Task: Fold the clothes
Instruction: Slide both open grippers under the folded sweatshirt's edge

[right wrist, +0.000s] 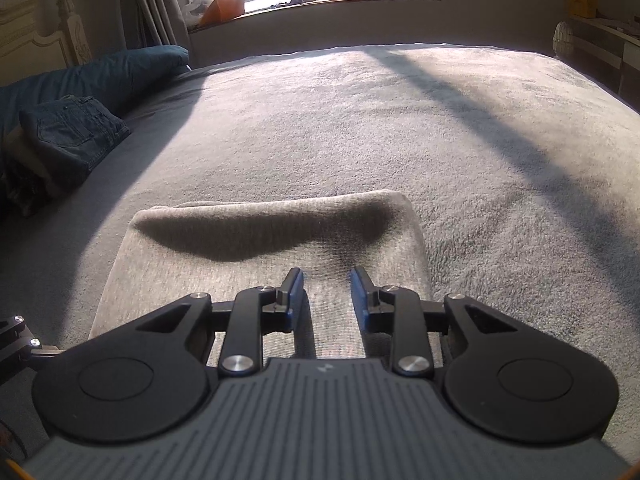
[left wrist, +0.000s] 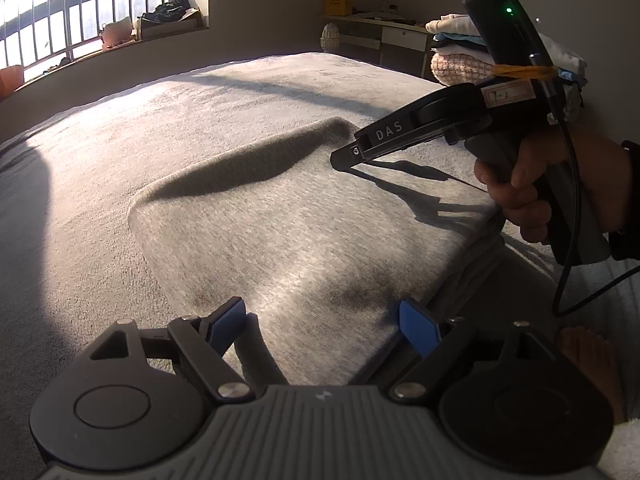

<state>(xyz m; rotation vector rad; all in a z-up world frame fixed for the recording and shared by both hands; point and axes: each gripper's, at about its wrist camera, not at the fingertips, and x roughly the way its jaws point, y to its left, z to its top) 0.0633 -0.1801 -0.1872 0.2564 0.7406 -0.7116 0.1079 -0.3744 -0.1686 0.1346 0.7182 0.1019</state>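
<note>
A folded grey garment point(left wrist: 280, 220) lies flat on the grey bed cover point(left wrist: 140, 120), near the front edge. My left gripper point(left wrist: 322, 320) is open, its blue pads spread wide just above the garment's near edge, holding nothing. My right gripper point(right wrist: 326, 280) is open and empty, hovering over the same garment point(right wrist: 260, 240). In the left wrist view the right gripper point(left wrist: 340, 158) shows from the side, held by a hand above the garment's right part.
Folded jeans point(right wrist: 72, 132) and a dark blue pillow point(right wrist: 100, 72) lie at the bed's left. A stack of folded clothes point(left wrist: 460, 52) sits at the far right by a desk. A window sill with items runs along the back. A bare foot point(left wrist: 592, 364) shows at lower right.
</note>
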